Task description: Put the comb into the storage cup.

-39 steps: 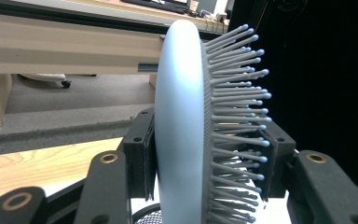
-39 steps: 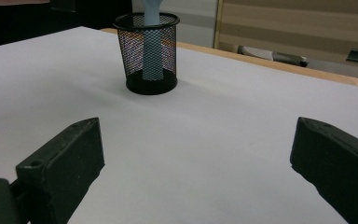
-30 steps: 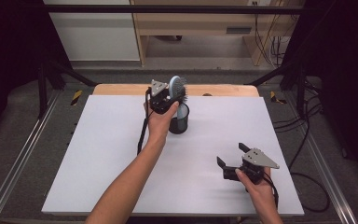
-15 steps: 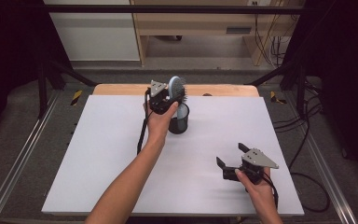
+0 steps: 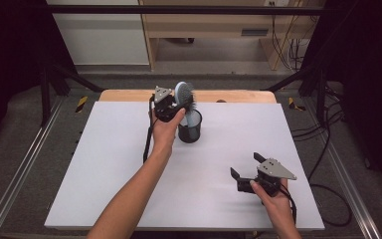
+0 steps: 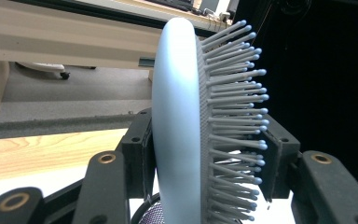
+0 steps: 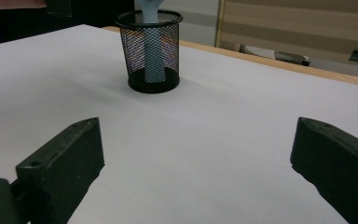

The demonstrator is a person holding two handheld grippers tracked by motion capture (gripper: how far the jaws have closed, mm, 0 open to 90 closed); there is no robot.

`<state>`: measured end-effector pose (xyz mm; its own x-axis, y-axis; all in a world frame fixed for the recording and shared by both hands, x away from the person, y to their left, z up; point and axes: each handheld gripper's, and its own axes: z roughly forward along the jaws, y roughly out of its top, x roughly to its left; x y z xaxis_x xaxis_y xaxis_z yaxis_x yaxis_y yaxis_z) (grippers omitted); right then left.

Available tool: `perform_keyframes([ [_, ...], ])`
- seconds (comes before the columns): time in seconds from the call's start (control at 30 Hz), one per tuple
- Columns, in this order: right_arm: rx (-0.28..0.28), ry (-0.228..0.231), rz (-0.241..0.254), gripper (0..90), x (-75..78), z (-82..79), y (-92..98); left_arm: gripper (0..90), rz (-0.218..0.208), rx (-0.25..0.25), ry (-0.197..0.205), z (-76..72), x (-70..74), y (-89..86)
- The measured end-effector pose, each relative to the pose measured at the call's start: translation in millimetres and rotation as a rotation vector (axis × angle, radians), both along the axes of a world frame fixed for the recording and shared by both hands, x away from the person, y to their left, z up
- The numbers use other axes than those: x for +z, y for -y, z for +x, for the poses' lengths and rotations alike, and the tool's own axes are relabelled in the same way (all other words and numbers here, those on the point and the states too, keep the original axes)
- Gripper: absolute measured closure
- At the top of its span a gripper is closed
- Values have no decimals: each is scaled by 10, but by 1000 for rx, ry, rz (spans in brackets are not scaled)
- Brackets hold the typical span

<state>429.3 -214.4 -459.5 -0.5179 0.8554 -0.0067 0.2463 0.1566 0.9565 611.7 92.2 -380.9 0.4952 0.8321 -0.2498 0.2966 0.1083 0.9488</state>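
Note:
A pale blue hairbrush (image 5: pixel 183 93) stands upright with its handle down inside a black mesh cup (image 5: pixel 189 130) at the back middle of the white table (image 5: pixel 104 164). My left gripper (image 5: pixel 179 102) is shut on the brush head. In the left gripper view the jaws press the brush (image 6: pixel 177 116), one on its smooth back and one on its bristle tips, with the cup's rim (image 6: pixel 150 215) just below. My right gripper (image 5: pixel 245 164) rests open near the front right, holding nothing. Its view looks between the jaws at the cup (image 7: pixel 153 51) and the brush handle (image 7: pixel 151 42).
A wooden strip (image 5: pixel 129 94) runs along the table's back edge. Metal rails (image 5: pixel 20 174) flank the table, and cables (image 5: pixel 323 149) trail at the right. A wooden bench (image 5: pixel 204 25) stands beyond the table.

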Motion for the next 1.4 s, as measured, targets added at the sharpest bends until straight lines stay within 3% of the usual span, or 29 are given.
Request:
perform_keyframes([
  [0.6,5,1,-3,30,-8,6,-13,455,-42,0,-30,26,-46,-183],
  [1.4,4,1,-9,29,-12,8,-15,433,-52,8,-40,41,-89,-277],
])
